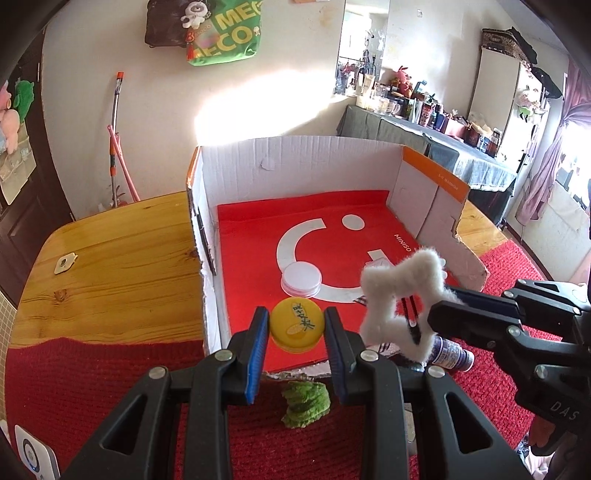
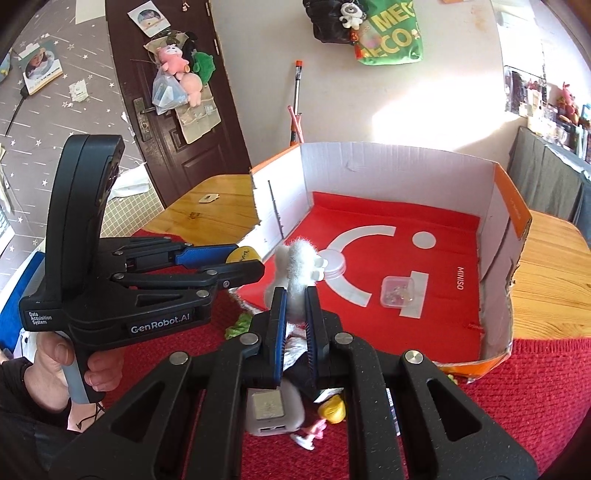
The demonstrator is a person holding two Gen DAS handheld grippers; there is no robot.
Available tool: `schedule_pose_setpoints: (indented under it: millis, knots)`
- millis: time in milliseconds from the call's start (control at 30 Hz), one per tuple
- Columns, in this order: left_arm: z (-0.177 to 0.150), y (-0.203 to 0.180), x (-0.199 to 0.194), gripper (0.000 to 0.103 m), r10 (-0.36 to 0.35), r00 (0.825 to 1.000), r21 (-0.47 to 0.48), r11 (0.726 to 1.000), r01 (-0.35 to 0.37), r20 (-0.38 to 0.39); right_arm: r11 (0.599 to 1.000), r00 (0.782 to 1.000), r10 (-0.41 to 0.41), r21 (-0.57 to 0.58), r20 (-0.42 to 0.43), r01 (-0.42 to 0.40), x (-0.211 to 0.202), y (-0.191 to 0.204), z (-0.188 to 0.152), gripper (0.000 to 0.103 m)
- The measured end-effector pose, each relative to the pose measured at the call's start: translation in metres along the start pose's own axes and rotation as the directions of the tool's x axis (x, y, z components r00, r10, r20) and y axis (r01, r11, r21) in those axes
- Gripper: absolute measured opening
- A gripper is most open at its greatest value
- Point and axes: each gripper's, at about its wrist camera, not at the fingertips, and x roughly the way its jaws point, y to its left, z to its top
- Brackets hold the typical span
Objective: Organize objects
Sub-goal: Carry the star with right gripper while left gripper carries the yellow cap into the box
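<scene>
Over the box's near edge: both grippers, each loaded
Left gripper [image 1: 295, 325]: clamped on yellow cap [image 1: 297, 325]
Right gripper [image 2: 295, 317]: pinching fluffy white star ring [image 1: 402, 302]
Cardboard box [image 1: 303, 158]: holds white-lidded jar [image 1: 301, 277], small clear case [image 2: 398, 291]

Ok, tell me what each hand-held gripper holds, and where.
Left hand-held gripper: yellow cap, by its sides. Right hand-held gripper: fluffy white star, by one edge.

1. "MINISO" in white letters on the red sheet [image 2: 436, 306] lining the cardboard box [image 2: 332, 173].
2. "GenRobot.AI" and "Data Acquisition System" on the left gripper [image 2: 240, 264] body.
3. "DAS" on the right gripper [image 1: 434, 319] body.
4. "MEG" and "ECO" on the green bag [image 1: 236, 33] hanging on the wall.
5. Black handwritten characters on the yellow cap [image 1: 297, 325], unreadable.
</scene>
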Motion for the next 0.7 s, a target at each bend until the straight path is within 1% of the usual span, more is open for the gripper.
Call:
schedule_pose_setpoints:
  millis: [400,700]
  knots:
    - [0.005,-0.007,0.020,0.032,-0.017,0.999,0.016,1.000,0.018,-0.030,0.999,0.999,-0.028,0.024,-0.020,0.029,0.013,-0.020,0.001,0.009]
    - [0.006,-0.010,0.038,0.032,-0.021,0.998,0.022,1.000,0.022,-0.061,0.998,0.998,-0.034,0.048,-0.049,0.036,0.027,-0.036,-0.001,0.009]
